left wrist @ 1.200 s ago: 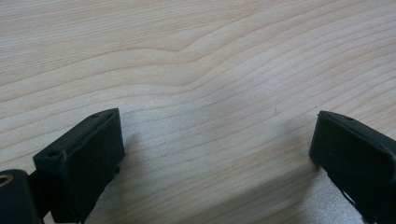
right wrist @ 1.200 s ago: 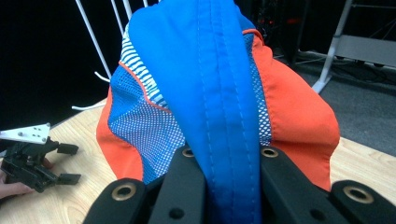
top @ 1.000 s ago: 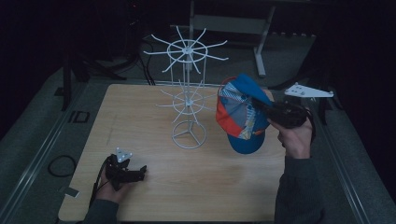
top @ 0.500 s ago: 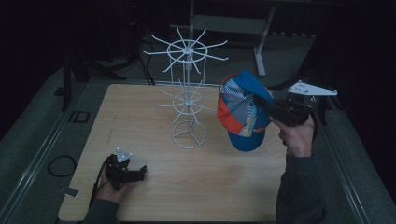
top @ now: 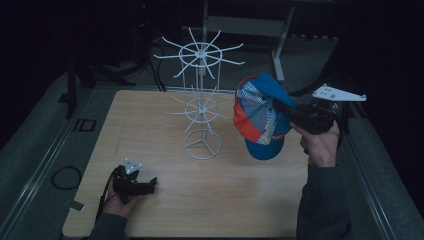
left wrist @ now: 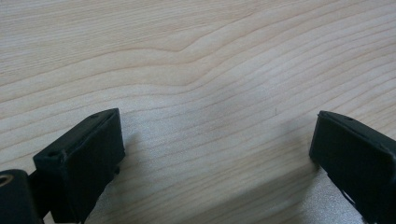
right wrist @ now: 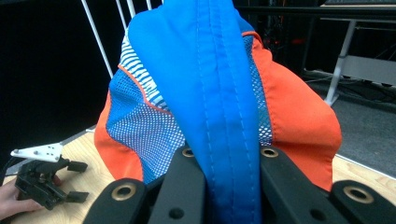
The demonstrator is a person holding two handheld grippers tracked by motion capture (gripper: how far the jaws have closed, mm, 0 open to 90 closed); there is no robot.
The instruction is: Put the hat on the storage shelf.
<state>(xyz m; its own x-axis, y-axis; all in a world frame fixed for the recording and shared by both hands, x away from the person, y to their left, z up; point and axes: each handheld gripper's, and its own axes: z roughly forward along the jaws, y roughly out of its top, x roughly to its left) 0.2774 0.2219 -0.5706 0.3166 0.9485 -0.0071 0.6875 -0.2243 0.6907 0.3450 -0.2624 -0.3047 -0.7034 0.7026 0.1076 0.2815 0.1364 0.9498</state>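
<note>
A blue, orange and white mesh cap (top: 260,117) hangs in the air at the table's right side, a little right of the white wire rack (top: 201,107). My right gripper (top: 292,114) is shut on the cap's blue panel (right wrist: 224,116), its two black jaws pinching the fabric. My left gripper (top: 150,186) rests low on the wooden table (top: 165,120) near the front left corner, held in a hand. Its jaws stand wide apart with bare wood between them, so the left gripper (left wrist: 217,154) is open.
The rack has two tiers of radiating wire arms and a round base (top: 202,145) standing mid-table. A grey floor and dark frame legs (top: 280,45) lie beyond the far edge. A cable loop (top: 65,177) lies left of the table.
The right gripper has lifted the cap slightly and shifted it a little right. The left gripper has stayed where it was.
</note>
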